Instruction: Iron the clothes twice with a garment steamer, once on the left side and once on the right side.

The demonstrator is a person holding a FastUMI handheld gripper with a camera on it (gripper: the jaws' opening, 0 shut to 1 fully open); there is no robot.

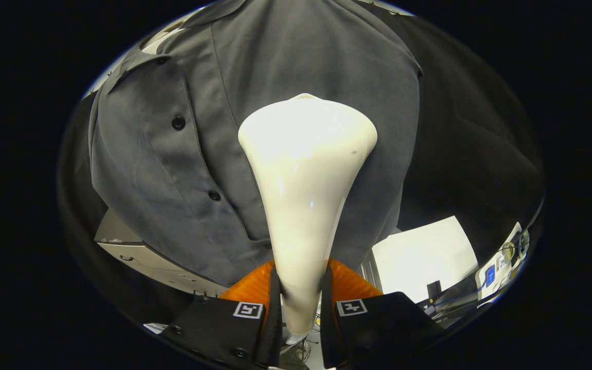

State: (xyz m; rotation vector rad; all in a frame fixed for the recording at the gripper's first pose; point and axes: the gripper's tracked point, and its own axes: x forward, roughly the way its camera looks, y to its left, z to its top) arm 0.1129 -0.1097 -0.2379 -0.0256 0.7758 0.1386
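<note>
Nearest to us, the gripper (300, 295) has its two fingers (275, 298) pressed against either side of the narrow handle of a white garment steamer (303, 169), so we read the claw as pinching that handle, one finger at its 9 o'clock flank and the other at its 3 o'clock flank. Each finger carries a small square marker (248, 310) on its upper face. From this grip the steamer runs straight ahead toward 12 o'clock, widening from the slim neck between the fingers into a broad, rounded head. We cannot tell from this angle whether the head touches the cloth or sits just off it. Just beyond the head hangs the grey shirt (285, 67), the garment of the task; the steamer head lies over its middle-to-right panel. At 10 o'clock from the head we see the shirt's button placket (193, 154), with dark buttons running down it, and the collar flap above. The shirt's hem ends just past the fingers at about 9 o'clock. Farther off, at 8 o'clock below the hem, we see a pale cabinet (136, 254). At 4 o'clock from the steamer lies a bright white surface (424, 254), and beyond it, near 3 o'clock, some small equipment (501, 262) too blurred to identify.
</note>
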